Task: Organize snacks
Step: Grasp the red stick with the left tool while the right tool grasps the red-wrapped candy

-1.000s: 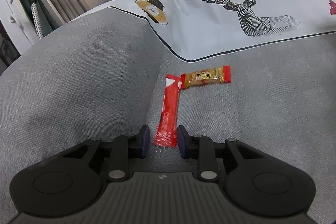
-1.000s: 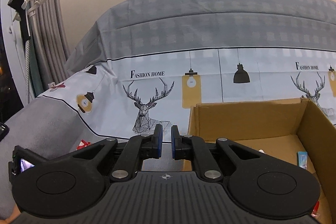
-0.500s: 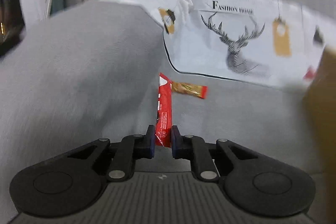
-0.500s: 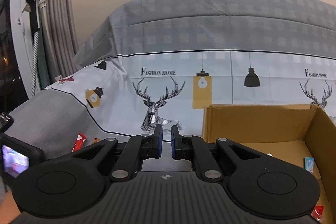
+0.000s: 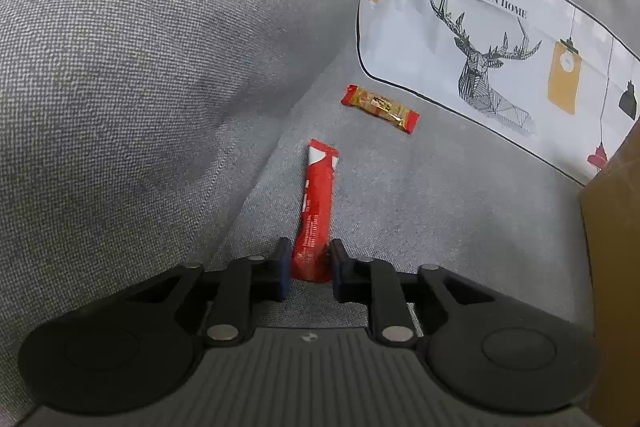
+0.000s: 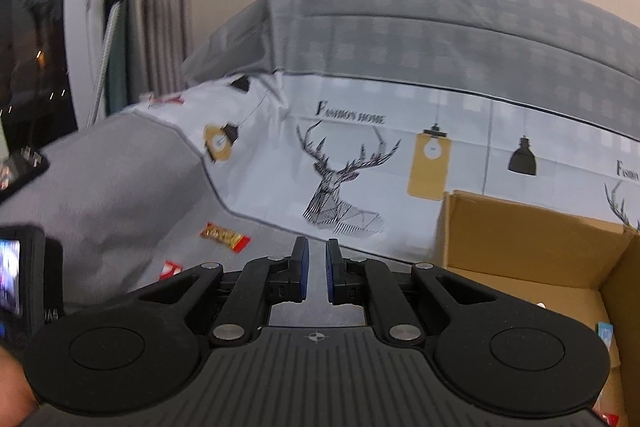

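Observation:
A long red snack stick (image 5: 317, 211) has its near end between the fingers of my left gripper (image 5: 307, 269), which is shut on it, holding it above the grey sofa seat (image 5: 160, 107). A red and gold candy bar (image 5: 380, 103) lies on the seat beyond it; it also shows in the right wrist view (image 6: 225, 237). My right gripper (image 6: 316, 273) is nearly shut and empty, in the air left of an open cardboard box (image 6: 532, 239). The tip of the red stick (image 6: 171, 269) shows at its lower left.
A white deer-print cover (image 5: 480, 59) drapes the sofa back. The box edge (image 5: 612, 247) stands at the right of the left wrist view. A few small snacks (image 6: 605, 333) lie inside the box. Curtains and a rack (image 6: 132, 7) stand at far left.
My left gripper closed on the red stick and lifted and swung it away from the candy bar, towards the box. My right gripper turned left, bringing the seat and candy bar into view.

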